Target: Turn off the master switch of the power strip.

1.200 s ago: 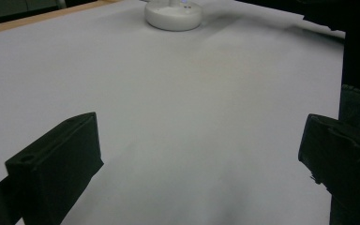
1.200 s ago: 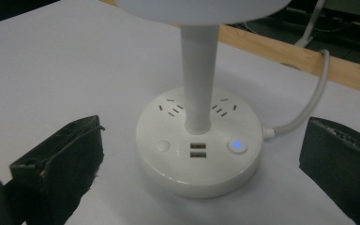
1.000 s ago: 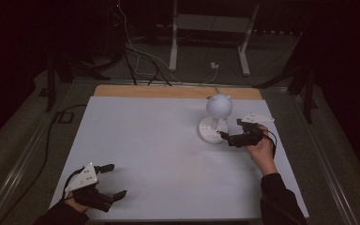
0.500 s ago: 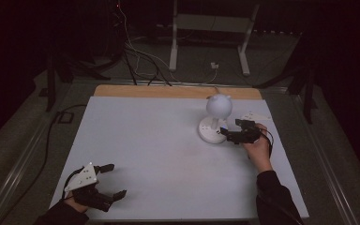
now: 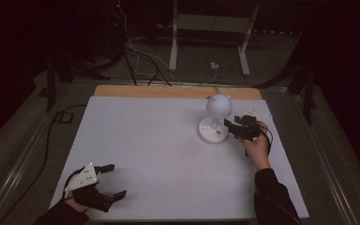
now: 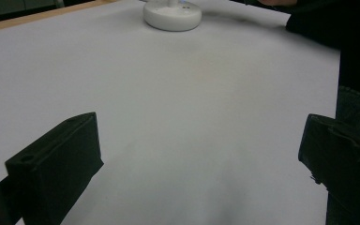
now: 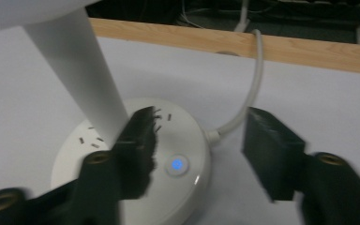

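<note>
1. White lamp (image 5: 214, 123) on the far right part of the white table (image 5: 159, 154): round base flat on the surface, a slanted stem rising from it, a rounded head on top.
2. In the right gripper view, lit blue button (image 7: 177, 164) on the top of the lamp base (image 7: 183, 140), near its front edge; small dark marks scattered over the base top.
3. White cord (image 7: 251, 89) leaving the side of the base, curving up toward the wooden edge strip (image 7: 309, 49) at the far end of the table.
4. Right gripper (image 5: 235, 127) held by the right hand (image 5: 257, 146), just beside the lamp base on its right; jaws spread wide, holding nothing.
5. In its own view, one jaw over the base top right next to the stem (image 7: 82, 70), the other out past the base rim above bare table; contact with the lamp impossible to tell.
6. Left gripper (image 5: 114, 180) at the near left corner of the table, well apart from the lamp, a grey three-cornered plate (image 5: 84, 176) on top; jaws wide apart and empty.
7. In the left gripper view, bare white table between the two jaws, lamp base far ahead at the top.
8. Dark floor beyond the table, with cables (image 5: 140, 56) and a metal stand (image 5: 211, 33).
</note>
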A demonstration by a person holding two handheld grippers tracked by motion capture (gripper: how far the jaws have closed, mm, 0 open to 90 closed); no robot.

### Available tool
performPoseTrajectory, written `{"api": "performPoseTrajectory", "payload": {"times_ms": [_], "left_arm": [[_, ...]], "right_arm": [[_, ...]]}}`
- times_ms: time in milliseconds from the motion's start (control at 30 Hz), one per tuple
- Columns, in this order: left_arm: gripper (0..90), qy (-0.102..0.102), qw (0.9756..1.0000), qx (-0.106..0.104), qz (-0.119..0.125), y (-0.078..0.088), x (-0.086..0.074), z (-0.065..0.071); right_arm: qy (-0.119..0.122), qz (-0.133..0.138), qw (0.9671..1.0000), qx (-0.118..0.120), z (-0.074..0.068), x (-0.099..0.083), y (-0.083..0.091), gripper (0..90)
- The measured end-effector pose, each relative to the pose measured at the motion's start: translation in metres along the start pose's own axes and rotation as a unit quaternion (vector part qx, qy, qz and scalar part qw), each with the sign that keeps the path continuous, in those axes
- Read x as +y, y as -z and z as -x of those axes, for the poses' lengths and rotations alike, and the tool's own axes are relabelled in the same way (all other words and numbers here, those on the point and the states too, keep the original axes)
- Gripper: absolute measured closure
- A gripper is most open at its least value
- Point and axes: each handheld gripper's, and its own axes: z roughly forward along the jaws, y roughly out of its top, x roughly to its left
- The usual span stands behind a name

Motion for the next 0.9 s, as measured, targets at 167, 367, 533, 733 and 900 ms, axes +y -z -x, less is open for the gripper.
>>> {"api": "performPoseTrajectory", "payload": {"times_ms": [167, 367, 533, 733, 900], "left_arm": [[0.1, 0.0, 1.0, 0.0, -0.001, 0.0, 0.0, 0.0], [0.1, 0.002, 1.0, -0.001, -0.001, -0.001, 0.0, 0.0], [0.1, 0.002, 1.0, -0.001, -0.002, -0.001, 0.0, 0.0], [0.1, 0.002, 1.0, -0.001, -0.002, -0.001, 0.0, 0.0], [0.1, 0.002, 1.0, -0.002, -0.002, -0.001, 0.0, 0.0]], "right_arm": [[-0.007, -0.001, 0.9999, -0.008, 0.001, 0.003, 0.002, 64.5], [-0.015, -0.009, 0.9997, -0.015, 0.0, 0.004, 0.0, 90.0], [-0.004, -0.018, 0.9994, -0.03, -0.004, 0.003, -0.005, 90.0], [-0.005, -0.024, 0.9994, -0.024, -0.007, 0.001, -0.01, 90.0], [0.003, -0.029, 0.9993, -0.023, -0.013, -0.005, -0.015, 90.0]]}}
